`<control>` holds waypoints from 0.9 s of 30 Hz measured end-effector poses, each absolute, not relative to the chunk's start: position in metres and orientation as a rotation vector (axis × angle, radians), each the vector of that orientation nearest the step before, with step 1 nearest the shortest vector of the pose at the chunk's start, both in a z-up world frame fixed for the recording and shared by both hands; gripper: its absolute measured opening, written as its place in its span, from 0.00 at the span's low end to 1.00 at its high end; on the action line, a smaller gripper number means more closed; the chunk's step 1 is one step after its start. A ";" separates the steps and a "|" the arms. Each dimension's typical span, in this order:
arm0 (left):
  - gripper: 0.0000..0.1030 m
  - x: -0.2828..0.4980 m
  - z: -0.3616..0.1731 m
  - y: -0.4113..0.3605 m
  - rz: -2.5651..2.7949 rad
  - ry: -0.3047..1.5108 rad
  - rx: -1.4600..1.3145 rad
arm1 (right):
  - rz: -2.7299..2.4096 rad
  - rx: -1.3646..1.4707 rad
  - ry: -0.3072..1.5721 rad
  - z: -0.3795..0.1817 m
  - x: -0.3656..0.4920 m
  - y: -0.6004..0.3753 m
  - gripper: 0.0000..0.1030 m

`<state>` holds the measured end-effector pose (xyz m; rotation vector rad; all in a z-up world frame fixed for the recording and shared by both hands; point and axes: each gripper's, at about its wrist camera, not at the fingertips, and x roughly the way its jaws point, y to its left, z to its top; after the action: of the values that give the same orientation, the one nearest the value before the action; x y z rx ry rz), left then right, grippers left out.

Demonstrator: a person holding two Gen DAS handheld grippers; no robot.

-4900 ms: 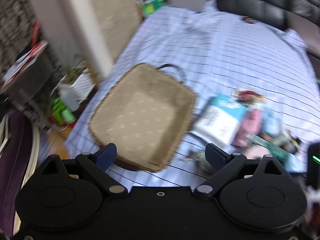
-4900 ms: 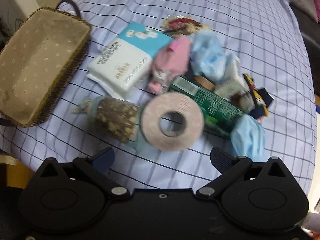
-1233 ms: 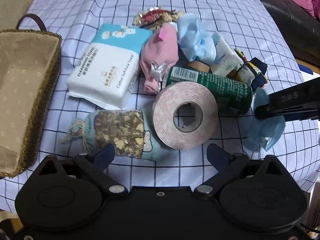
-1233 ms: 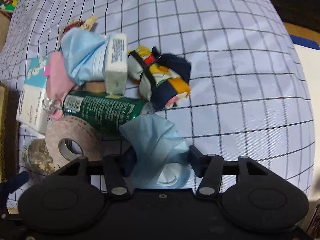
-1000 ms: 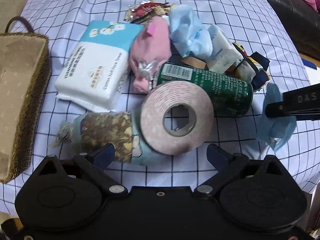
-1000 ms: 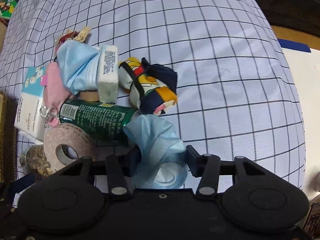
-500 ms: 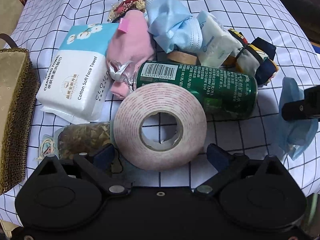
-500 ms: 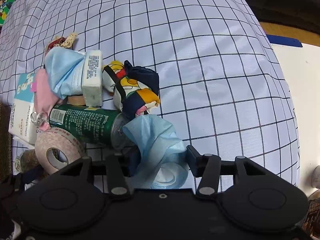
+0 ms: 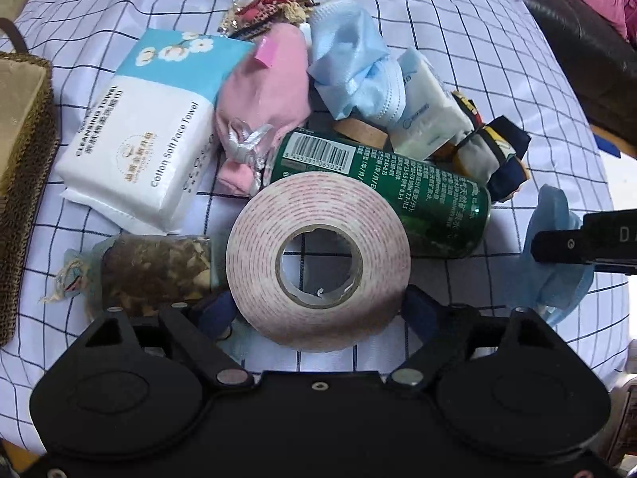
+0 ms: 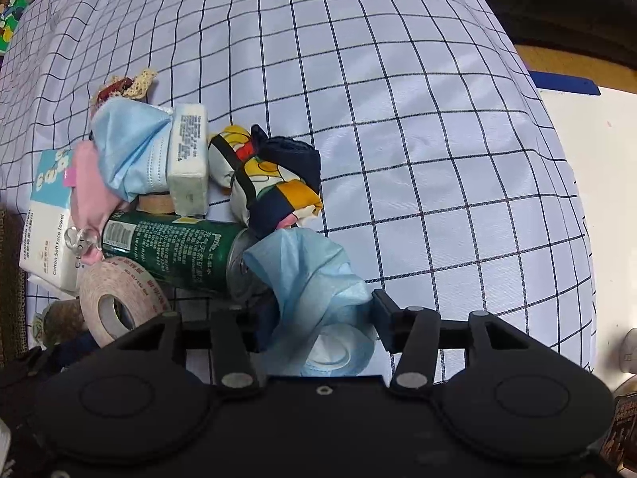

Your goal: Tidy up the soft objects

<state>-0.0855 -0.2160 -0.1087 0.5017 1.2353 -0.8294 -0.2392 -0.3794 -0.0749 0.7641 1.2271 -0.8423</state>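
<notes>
Between right tongs (image 10: 322, 320): blue mask (image 10: 314, 279).

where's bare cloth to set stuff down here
Free: the checked cloth right of and beyond the folded colourful fabric. Crowded: around the green can, tape roll and towel pack, up to the basket.

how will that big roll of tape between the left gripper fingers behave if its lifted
The tape roll looks thick and densely wound, so probably stiff and fairly heavy for its size. It lies tilted against the green can, so a push may slide it off. The left gripper jaws have just been closing round it; the round rim may slip.
</notes>
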 end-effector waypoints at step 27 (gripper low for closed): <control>0.81 -0.053 -0.063 -0.160 -0.626 1.149 0.407 | -0.786 0.666 1.244 -0.065 -0.213 -0.349 0.49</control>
<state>-0.0534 -0.1599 -0.0625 0.4066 1.1489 -0.6259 -0.2132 -0.3491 -0.0648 0.6663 1.2442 -0.7862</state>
